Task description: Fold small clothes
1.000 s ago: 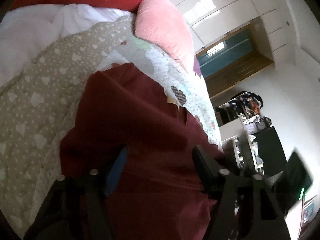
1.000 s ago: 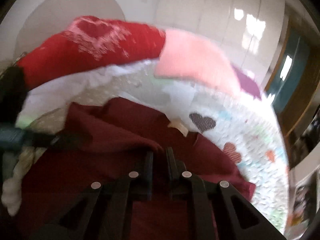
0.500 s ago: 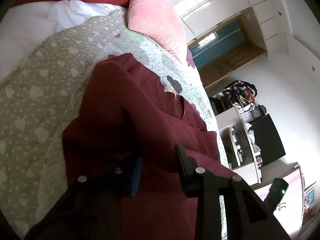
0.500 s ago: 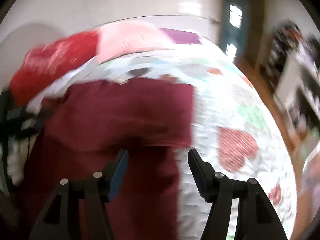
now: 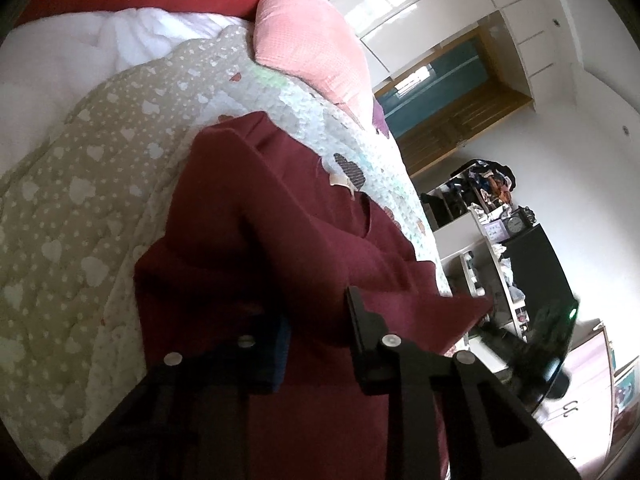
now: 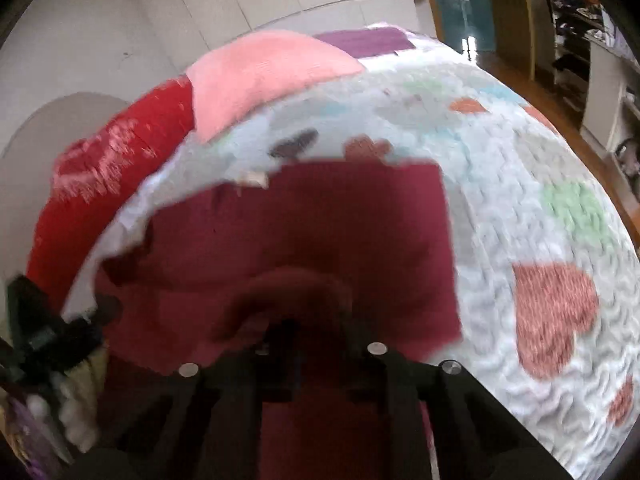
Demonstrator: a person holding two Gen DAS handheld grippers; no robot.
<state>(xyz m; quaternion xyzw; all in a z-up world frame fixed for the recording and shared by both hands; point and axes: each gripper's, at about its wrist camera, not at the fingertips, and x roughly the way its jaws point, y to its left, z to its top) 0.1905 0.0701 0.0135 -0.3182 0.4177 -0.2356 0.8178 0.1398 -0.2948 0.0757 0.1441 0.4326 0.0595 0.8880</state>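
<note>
Left view: left gripper (image 5: pixel 318 336), jaws closing with a fold of the maroon garment (image 5: pixel 256 216) between them, lifts that edge off the quilt (image 5: pixel 80 200) to fold it; right view: right gripper (image 6: pixel 316 344), nearly shut, pinches a bunched ridge of the garment to carry it over.

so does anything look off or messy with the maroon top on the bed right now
Nothing looks damaged or spilled. The maroon top lies rumpled and half folded on the heart quilt, its pale neck label sticking out. The left gripper is closing with cloth between its jaws; the right gripper pinches a raised hump.
</note>
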